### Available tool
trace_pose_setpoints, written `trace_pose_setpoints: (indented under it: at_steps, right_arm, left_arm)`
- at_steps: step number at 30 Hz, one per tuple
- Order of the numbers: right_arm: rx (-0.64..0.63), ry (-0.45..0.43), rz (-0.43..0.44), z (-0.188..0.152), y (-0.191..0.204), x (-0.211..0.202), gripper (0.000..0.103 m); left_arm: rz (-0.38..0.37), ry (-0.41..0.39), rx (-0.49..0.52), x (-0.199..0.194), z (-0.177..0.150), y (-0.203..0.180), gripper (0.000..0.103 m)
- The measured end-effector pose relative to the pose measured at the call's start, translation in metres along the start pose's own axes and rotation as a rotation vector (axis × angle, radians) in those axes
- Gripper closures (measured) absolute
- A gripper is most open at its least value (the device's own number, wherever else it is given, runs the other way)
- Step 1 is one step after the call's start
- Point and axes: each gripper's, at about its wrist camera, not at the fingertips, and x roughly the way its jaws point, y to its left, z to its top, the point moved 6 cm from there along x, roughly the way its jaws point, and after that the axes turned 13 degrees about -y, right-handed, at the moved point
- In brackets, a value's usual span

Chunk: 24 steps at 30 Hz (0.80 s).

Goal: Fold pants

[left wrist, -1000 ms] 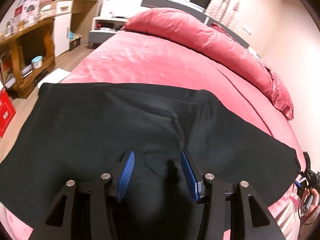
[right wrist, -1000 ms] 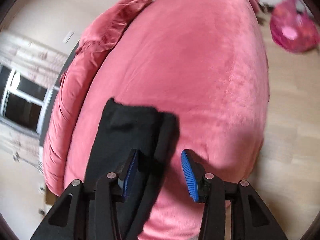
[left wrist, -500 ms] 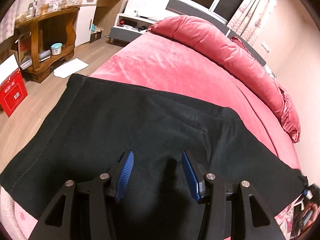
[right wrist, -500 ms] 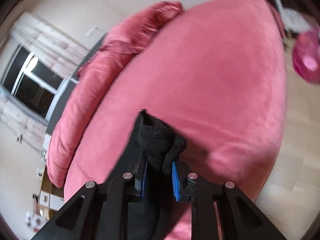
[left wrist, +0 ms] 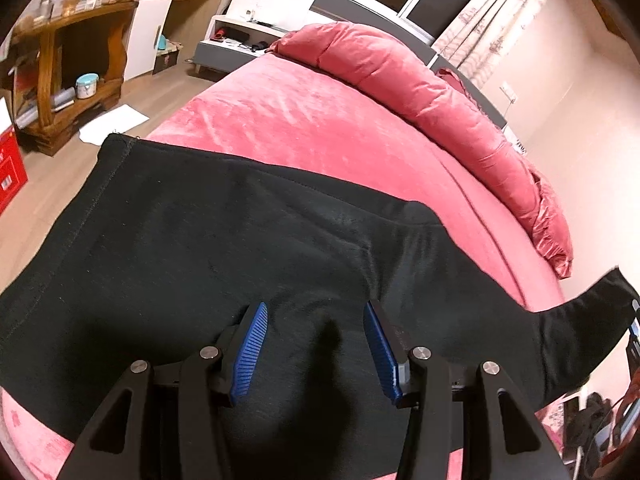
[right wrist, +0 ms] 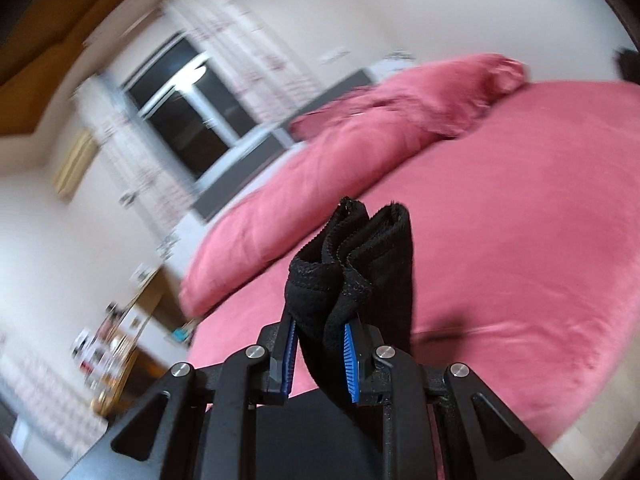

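Note:
Black pants (left wrist: pixel 224 240) lie spread across the near side of the pink bed (left wrist: pixel 300 120). My left gripper (left wrist: pixel 316 350) hovers open over the cloth, blue pads apart with nothing pinched between them. The far right end of the pants (left wrist: pixel 592 312) rises off the bed. In the right wrist view that cuffed leg end (right wrist: pixel 352 264) stands bunched between the blue fingers (right wrist: pixel 349 360) of my right gripper (right wrist: pixel 320 360), which is shut on it and held above the bed (right wrist: pixel 520 240).
A long pink pillow roll (left wrist: pixel 420 76) lies along the headboard side. A wooden shelf unit (left wrist: pixel 60 72), a red box (left wrist: pixel 10 164) and a white sheet (left wrist: pixel 114 124) sit on the floor at left. The window (right wrist: pixel 184 116) and curtains appear blurred.
My right gripper shut on the leg end of the pants, then rose and rolled with it, lifting it off the bed. The left gripper stayed open over the cloth, rolling slightly.

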Motion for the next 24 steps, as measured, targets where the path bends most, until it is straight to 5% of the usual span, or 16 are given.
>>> trace_pose_setpoints:
  at_steps: [10, 20, 22, 24]
  right_arm:
    - [-0.308, 0.27, 0.235, -0.119, 0.116, 0.046, 0.082]
    - [-0.59, 0.529, 0.275, -0.268, 0.137, 0.092, 0.078]
    - [-0.606, 0.59, 0.262, -0.293, 0.13, 0.095, 0.074]
    - [-0.577, 0.691, 0.255, -0.323, 0.117, 0.099, 0.052]
  left_arm:
    - [-0.036, -0.016, -0.014, -0.008, 0.003, -0.005, 0.052]
    - [-0.095, 0.006, 0.011, -0.012, -0.002, -0.026, 0.052]
    - [-0.124, 0.023, 0.035, -0.011, -0.005, -0.037, 0.052]
    - [-0.155, 0.048, 0.062, -0.009, -0.01, -0.05, 0.052]
